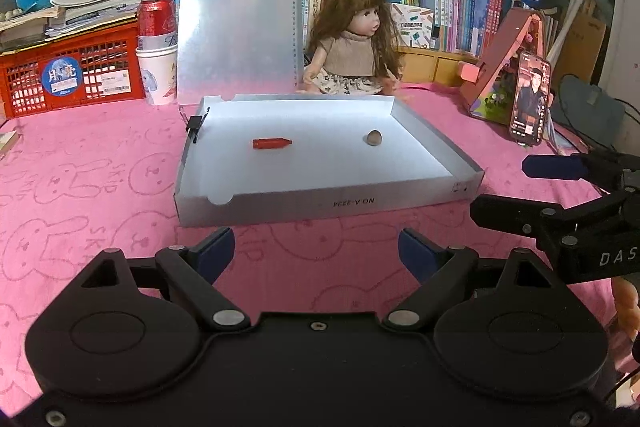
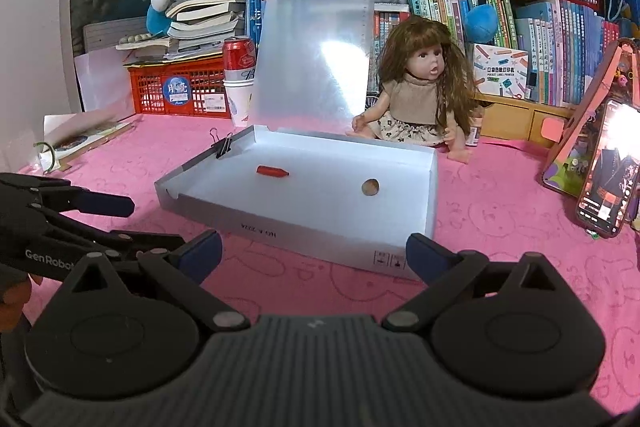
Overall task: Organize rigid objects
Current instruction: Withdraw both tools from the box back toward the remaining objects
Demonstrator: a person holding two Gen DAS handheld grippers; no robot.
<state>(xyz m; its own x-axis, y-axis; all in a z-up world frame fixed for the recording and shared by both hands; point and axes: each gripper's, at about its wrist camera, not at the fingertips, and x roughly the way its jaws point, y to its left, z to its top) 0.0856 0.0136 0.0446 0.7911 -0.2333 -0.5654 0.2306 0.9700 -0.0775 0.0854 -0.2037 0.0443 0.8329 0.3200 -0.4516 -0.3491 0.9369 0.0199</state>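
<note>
Left wrist view: the left tool (image 1: 316,253) is held spread over the pink counter (image 1: 100,163), nothing between its pads, just short of the near wall of the open box (image 1: 328,205). The right tool (image 1: 500,189) is seen at the right edge, likewise spread and empty. In the right wrist view the right tool (image 2: 314,253) sits near the box's near corner, with the left tool (image 2: 132,223) at the left. Inside the box a red piece (image 1: 272,143) lies left of centre and a small brown round piece (image 1: 374,137) lies to its right, well apart, both flat on the floor of the box. A binder clip (image 1: 195,126) is fixed on the left wall; the lid (image 1: 240,23) stands upright behind. Judged step: approach, before any pick. No loose rigid item is seen on the counter near either tool, so whether the pieces are to be removed or rearranged cannot be told. The next move would call for a reach over the near wall and a descent onto one piece, pads astride it.
</note>
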